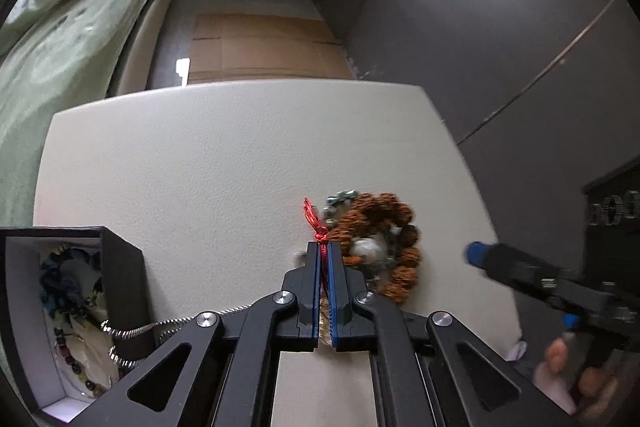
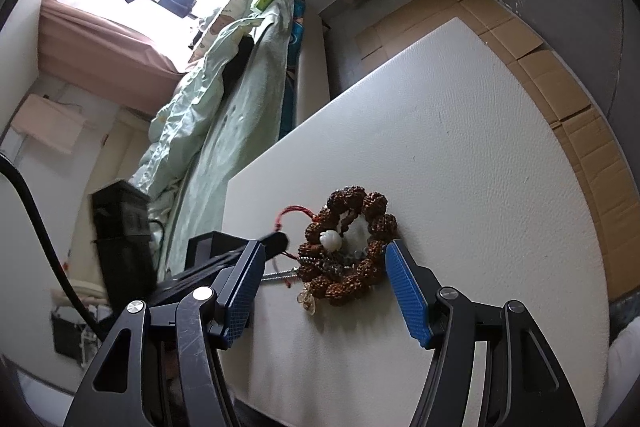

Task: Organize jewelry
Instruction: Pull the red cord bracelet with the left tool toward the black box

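Blue-padded fingers of my left gripper [image 1: 324, 247] stand nearest the lens, pressed almost together on a red cord [image 1: 314, 221] whose knot and frayed end show just past the tips — I judge the cord pinched, though the grip point itself is hidden between the pads. That cord belongs to the jewelry heap: a brown beaded bracelet [image 2: 352, 247] coiled in a ring, with a white carved charm [image 2: 331, 239] and some greenish beads inside it, lying on the white worktop [image 1: 200, 155] nearer its right edge. From my left fingers the ring lies just to the right, touching or nearly so. My right gripper [image 2: 326, 277] has its fingers spread wide and holds nothing; the ring sits directly ahead of them, centred in the gap, apart from both pads. A black jewelry box [image 1: 80, 291] stands open at the worktop's near left corner, already holding pieces, a silver chain [image 1: 168, 325] trailing over its wall. The box lies left of the heap — so my left gripper, nearer to it, seems better placed to carry.
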`<state>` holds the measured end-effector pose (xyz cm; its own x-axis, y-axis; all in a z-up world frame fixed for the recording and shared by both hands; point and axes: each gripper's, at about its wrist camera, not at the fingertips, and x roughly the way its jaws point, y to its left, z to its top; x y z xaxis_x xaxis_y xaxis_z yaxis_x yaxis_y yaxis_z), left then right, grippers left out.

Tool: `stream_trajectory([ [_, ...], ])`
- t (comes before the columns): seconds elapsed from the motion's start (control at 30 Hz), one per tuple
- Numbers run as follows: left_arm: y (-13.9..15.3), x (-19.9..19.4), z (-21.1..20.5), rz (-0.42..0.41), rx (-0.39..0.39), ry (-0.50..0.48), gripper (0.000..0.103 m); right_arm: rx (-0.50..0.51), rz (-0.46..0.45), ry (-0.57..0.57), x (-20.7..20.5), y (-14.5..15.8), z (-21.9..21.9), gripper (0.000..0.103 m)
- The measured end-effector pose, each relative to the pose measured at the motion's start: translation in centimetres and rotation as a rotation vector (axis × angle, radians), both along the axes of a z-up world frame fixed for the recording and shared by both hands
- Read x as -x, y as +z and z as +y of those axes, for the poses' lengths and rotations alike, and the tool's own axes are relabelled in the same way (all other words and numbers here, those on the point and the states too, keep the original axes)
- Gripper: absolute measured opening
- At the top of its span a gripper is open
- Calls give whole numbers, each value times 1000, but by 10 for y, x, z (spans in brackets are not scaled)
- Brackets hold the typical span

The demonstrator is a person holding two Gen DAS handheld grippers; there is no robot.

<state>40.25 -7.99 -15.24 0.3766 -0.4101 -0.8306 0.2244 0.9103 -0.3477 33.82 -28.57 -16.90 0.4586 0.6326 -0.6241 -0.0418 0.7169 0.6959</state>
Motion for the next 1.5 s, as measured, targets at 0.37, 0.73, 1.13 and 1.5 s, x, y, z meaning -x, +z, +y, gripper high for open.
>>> stream_trajectory([
  [0.37, 34, 18, 11, -55, 50, -21, 3, 12, 21, 42, -5, -9, 17, 63],
  [0.73, 48, 27, 47, -89, 60, 38, 3, 56, 6, 115, -11, -10, 51, 60],
  [1.13, 45, 33, 68, -88, 97, 58, 3, 222, 46, 115, -17, -20, 74, 46],
  [1.5, 37, 36, 84, -72, 126, 68, 3, 258, 77, 197, -6, -25, 81, 42],
])
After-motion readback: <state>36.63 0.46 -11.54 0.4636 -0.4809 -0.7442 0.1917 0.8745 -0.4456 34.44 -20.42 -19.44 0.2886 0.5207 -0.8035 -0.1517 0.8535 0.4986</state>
